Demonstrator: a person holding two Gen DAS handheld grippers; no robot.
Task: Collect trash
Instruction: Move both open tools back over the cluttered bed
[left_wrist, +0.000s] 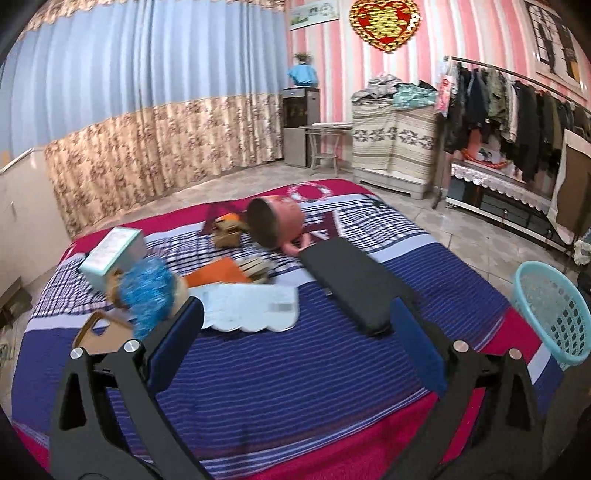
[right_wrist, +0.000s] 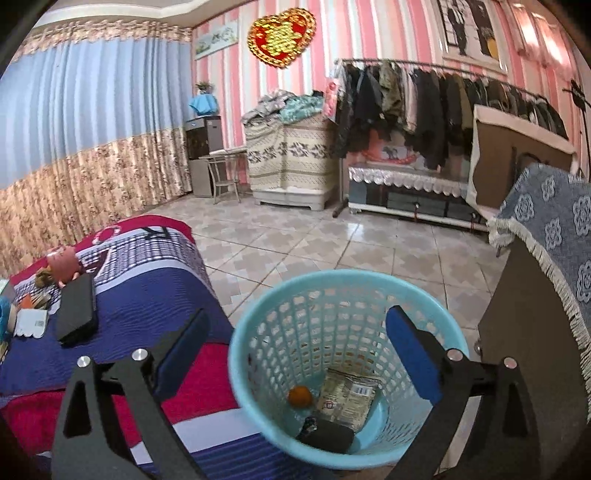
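Observation:
My left gripper (left_wrist: 295, 332) is open and empty above the striped bed (left_wrist: 277, 387). On the bed lie a white flat packet (left_wrist: 255, 308), an orange paper (left_wrist: 216, 275), a blue tinsel ball (left_wrist: 147, 295), a white-teal box (left_wrist: 114, 254), a tipped pink pot (left_wrist: 275, 221) and a long black case (left_wrist: 354, 284). My right gripper (right_wrist: 295, 354) is open and empty over the teal mesh basket (right_wrist: 258, 343). Inside the basket lie an orange fruit (right_wrist: 300, 396), a printed packet (right_wrist: 349, 398) and a dark object (right_wrist: 327, 435).
The basket also shows at the bed's right side in the left wrist view (left_wrist: 554, 314). A dark cabinet with a blue fringed cloth (right_wrist: 554, 240) stands right of the basket. A clothes rack (right_wrist: 443, 107) and covered cupboard (right_wrist: 291, 162) line the far wall across tiled floor.

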